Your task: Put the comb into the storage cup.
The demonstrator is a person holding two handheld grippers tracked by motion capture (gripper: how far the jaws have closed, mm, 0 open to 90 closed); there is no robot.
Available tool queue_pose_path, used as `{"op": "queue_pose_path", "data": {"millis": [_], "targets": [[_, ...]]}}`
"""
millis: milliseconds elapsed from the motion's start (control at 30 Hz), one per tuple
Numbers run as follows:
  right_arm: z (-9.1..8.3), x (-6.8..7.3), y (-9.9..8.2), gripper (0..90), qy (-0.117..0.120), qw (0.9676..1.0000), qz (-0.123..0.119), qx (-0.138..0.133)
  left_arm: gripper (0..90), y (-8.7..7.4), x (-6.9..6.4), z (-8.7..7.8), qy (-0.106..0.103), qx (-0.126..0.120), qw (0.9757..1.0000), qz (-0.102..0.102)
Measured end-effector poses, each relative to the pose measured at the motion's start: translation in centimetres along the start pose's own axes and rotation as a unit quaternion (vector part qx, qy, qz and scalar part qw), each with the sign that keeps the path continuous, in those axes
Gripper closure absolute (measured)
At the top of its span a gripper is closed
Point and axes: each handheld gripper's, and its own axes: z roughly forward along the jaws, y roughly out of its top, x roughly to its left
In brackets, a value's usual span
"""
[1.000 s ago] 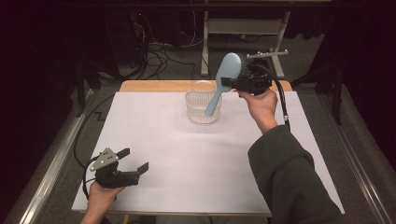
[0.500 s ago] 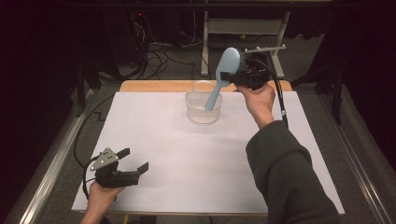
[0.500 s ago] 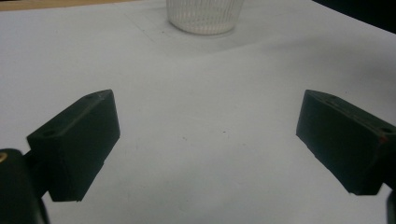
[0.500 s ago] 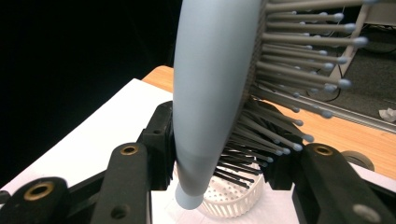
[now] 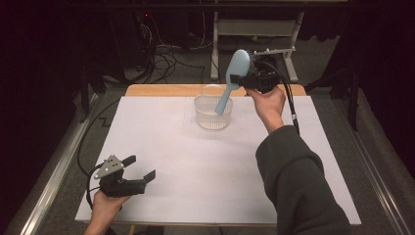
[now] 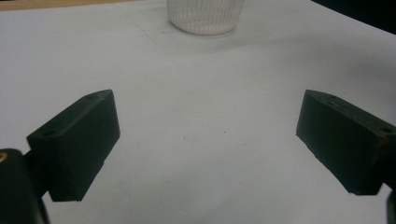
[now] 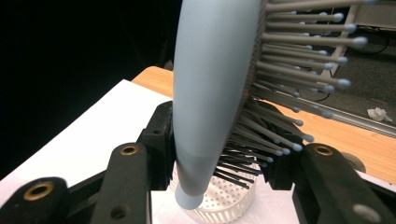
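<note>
The right tongs (image 5: 243, 78) are closed on a light blue hairbrush (image 5: 233, 76), gripping it at the lower part of its head, where the bristles press against one jaw. The brush stands tilted, and its handle points down into a clear ribbed basket (image 5: 213, 113) at the far middle of the white tabletop (image 5: 205, 166). The left tongs (image 5: 139, 169) are wide open and hold nothing, low over the near left corner, well apart from the basket.
</note>
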Motion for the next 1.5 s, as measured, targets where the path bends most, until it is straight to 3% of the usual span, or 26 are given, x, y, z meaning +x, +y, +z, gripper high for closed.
{"op": "queue_pose_path", "data": {"millis": [367,1500], "targets": [[1.1,-0.3,0.0,54.7,-0.007,1.0,0.005,0.0,5.5,0.0,0.1,0.0,0.0,0.001,1.0,-0.003],[5.0,0.8,-1.3,53.9,-0.019,0.9996,-0.005,0.019,5.4,0.0,0.2,-0.1,0.002,-0.002,1.0,-0.009]]}}
